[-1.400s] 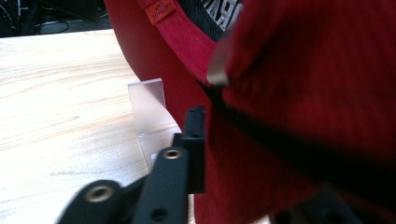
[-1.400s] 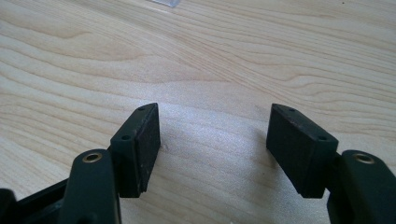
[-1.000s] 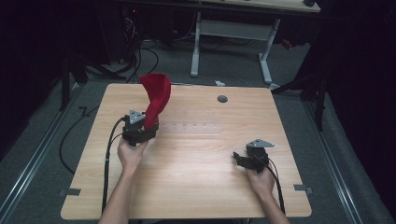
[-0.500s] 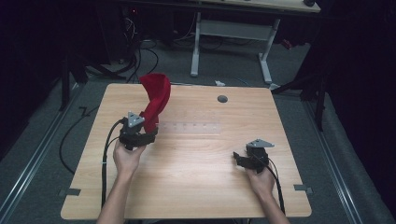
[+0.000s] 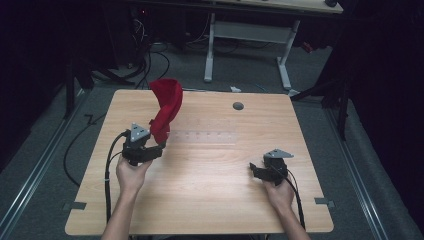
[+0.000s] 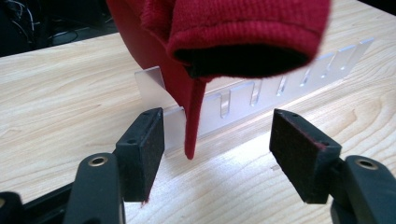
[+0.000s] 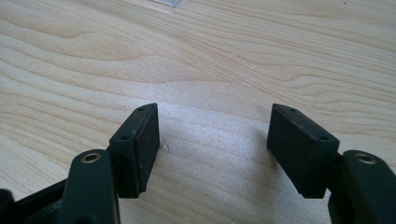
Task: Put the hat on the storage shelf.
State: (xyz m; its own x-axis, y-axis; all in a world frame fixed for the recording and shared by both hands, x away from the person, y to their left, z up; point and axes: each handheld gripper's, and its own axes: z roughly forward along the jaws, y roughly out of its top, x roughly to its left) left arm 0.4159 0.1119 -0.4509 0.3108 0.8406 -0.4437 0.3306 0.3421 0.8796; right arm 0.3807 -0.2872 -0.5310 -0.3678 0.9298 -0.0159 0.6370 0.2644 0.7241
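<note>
In the high view the left gripper [image 5: 150,146] sits at the near-left part of the wooden table [image 5: 210,200], just short of a red knitted cloth [image 5: 167,107] that stands draped over a clear slotted acrylic rack [image 5: 202,136], its upper part rising toward the table's far-left edge. The left gripper view looks along the jaws at the same cloth [image 6: 233,37]: its ribbed hem hangs over the rack [image 6: 261,95], and a thin red tail drops down between the pads without either pad pressing on it. Those jaws have just been opening and now stand wide, so the cloth looks let go, left hanging on the rack. To the right, the right gripper [image 5: 261,171] rests low at the near-right of the table, well apart from the cloth; its own view shows the jaws spread wide over bare wood [image 7: 210,70] with nothing between them. The step in hand seems to be the release after hanging the cloth. The next move probably calls for backing the left gripper straight away so neither pad snags the dangling tail and drags the cloth off.
</note>
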